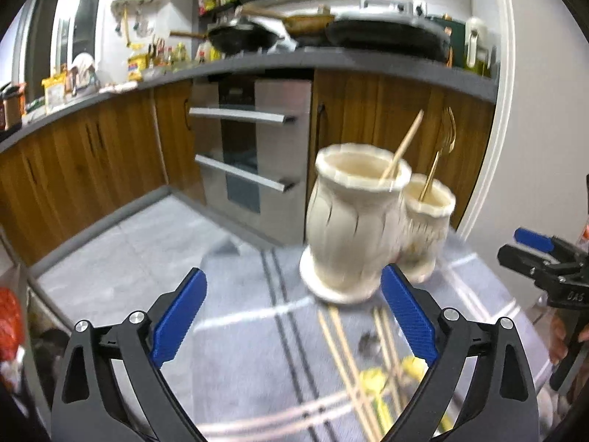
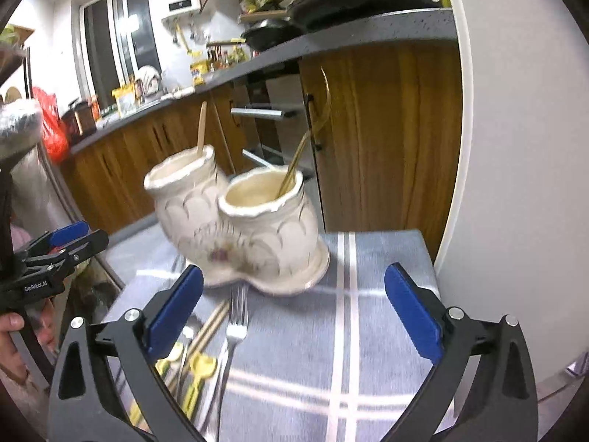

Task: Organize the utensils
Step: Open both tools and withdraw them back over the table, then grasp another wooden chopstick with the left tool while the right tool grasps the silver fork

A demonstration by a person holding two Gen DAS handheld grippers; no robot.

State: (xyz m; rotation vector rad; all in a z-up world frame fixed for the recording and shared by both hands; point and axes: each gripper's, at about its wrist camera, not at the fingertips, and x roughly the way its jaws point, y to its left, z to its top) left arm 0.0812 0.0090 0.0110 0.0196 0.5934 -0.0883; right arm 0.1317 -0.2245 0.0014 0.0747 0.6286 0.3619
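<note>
A cream ceramic double holder (image 1: pixel 353 228), two joined vase-shaped cups on one base, stands on the desk (image 1: pixel 235 316), which is covered by a grey cloth with white and dark stripes. The taller cup (image 2: pixel 184 199) holds a single wooden chopstick (image 1: pixel 403 145) leaning on its rim, and the shorter cup (image 2: pixel 268 217) holds a gold fork (image 1: pixel 443 143) with its tines up. In front of the holder's base, loose utensils lie on the cloth: a silver fork (image 2: pixel 235 328) with its tines pointing at the base, several wooden chopsticks (image 1: pixel 346 364), and yellow-handled pieces (image 2: pixel 195 375) too blurred to identify. The left tool (image 1: pixel 294 313) sits low over the desk just short of the holder, its blue-padded fingers (image 1: pixel 180 316) spread wide and holding nothing; the holder's base is just beyond its right finger, and the loose chopsticks lie beneath and between the fingers. The right tool (image 2: pixel 294 311) is likewise wide open and empty, aimed at the holder from the other side, with the silver fork lying between its fingers near the left one. Each tool appears at the edge of the other's view, held level by a hand (image 2: pixel 11 331) on its grip. Behind the desk run wooden cabinets (image 1: pixel 84 162), a steel oven (image 1: pixel 254 154) and a cluttered grey kitchen worktop (image 1: pixel 257 62).
</note>
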